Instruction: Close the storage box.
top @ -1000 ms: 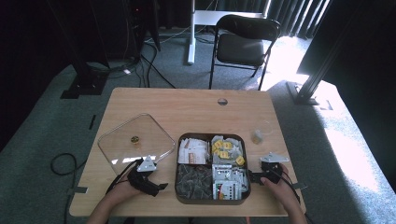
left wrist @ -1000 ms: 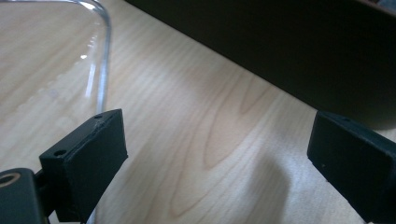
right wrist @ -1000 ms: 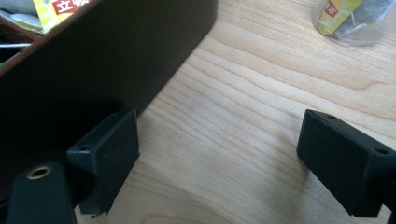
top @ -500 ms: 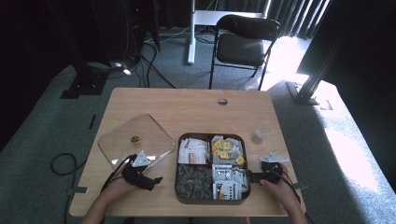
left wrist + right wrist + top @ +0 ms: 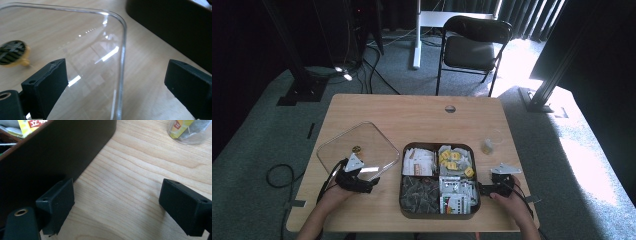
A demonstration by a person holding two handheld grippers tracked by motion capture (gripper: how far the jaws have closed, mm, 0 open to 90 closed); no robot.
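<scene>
1. We're after the clear lid (image 5: 353, 148), lying flat on the table (image 5: 412, 112) at about 9 o'clock from the box (image 5: 438, 181), a strip of bare wood between them.
2. Left tongs (image 5: 117, 82) are wide open with nothing in them, and the lid's rounded edge runs right up between the jaws. Looks like the grab is next, so we'd close on the rim itself, not the flat middle, which is slick and see-through.
3. Mind the little yellow knob (image 5: 15, 53) at 10 o'clock in the left gripper view; we don't want a jaw bumping it.
4. Right tongs (image 5: 117, 205) are also wide open and empty, parked at the box's 3 o'clock side, one jaw just beside the dark wall. Probably good for steadying the box.
5. The small cup (image 5: 490, 141) with a tea bag sits at 1 o'clock from that hand, so no swinging wide.
</scene>
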